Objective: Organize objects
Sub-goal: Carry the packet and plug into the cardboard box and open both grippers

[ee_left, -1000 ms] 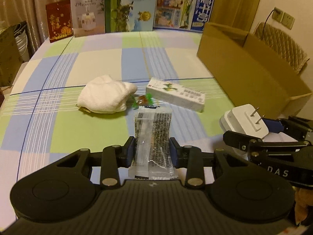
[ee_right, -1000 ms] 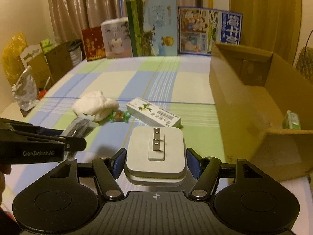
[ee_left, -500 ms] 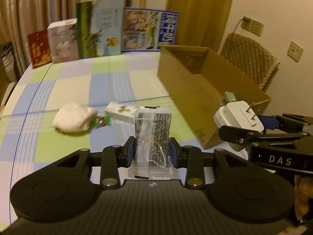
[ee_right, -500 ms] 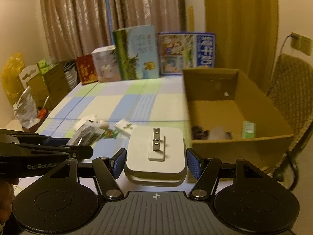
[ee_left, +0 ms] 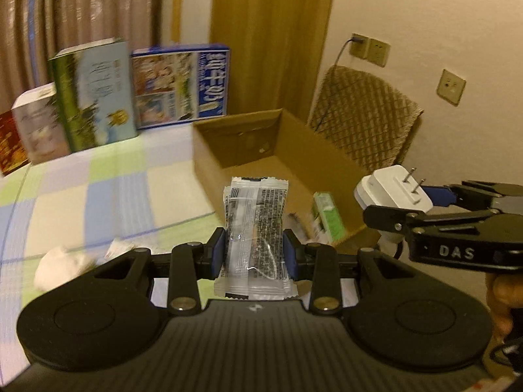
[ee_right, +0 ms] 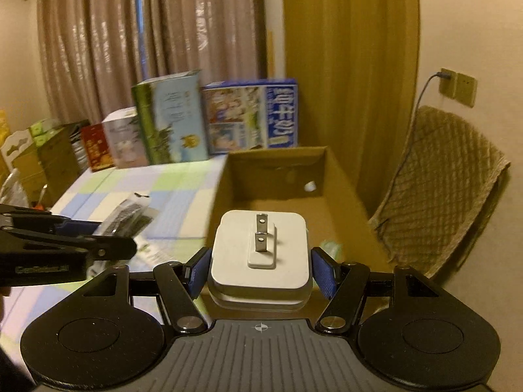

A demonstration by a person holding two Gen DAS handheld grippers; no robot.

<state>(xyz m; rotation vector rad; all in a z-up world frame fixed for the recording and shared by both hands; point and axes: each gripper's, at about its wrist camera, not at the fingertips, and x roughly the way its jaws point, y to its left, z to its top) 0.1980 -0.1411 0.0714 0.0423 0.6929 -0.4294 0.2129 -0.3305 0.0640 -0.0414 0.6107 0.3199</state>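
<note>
My left gripper (ee_left: 254,250) is shut on a clear snack packet with dark print (ee_left: 255,228), held upright in front of the open cardboard box (ee_left: 235,124). My right gripper (ee_right: 261,264) is shut on a white plug adapter (ee_right: 260,254) with two metal prongs, near the box's front wall (ee_right: 222,196). In the left wrist view the adapter (ee_left: 389,189) hangs beside the box's right corner. A green carton (ee_left: 327,215) lies inside the box. A white cloth (ee_left: 62,266) lies on the checked tablecloth (ee_left: 108,192) at lower left.
Printed boxes (ee_left: 94,94) stand along the table's far edge before curtains. A wicker chair (ee_right: 447,176) stands right of the cardboard box, below wall sockets (ee_left: 369,49). A person's hand (ee_left: 503,297) grips the right tool. Bags and cartons (ee_right: 36,150) sit left of the table.
Both grippers have risen and swung right toward the cardboard box, still holding the packet and the adapter. The cloth and small box on the table have slid to the lower left of view.
</note>
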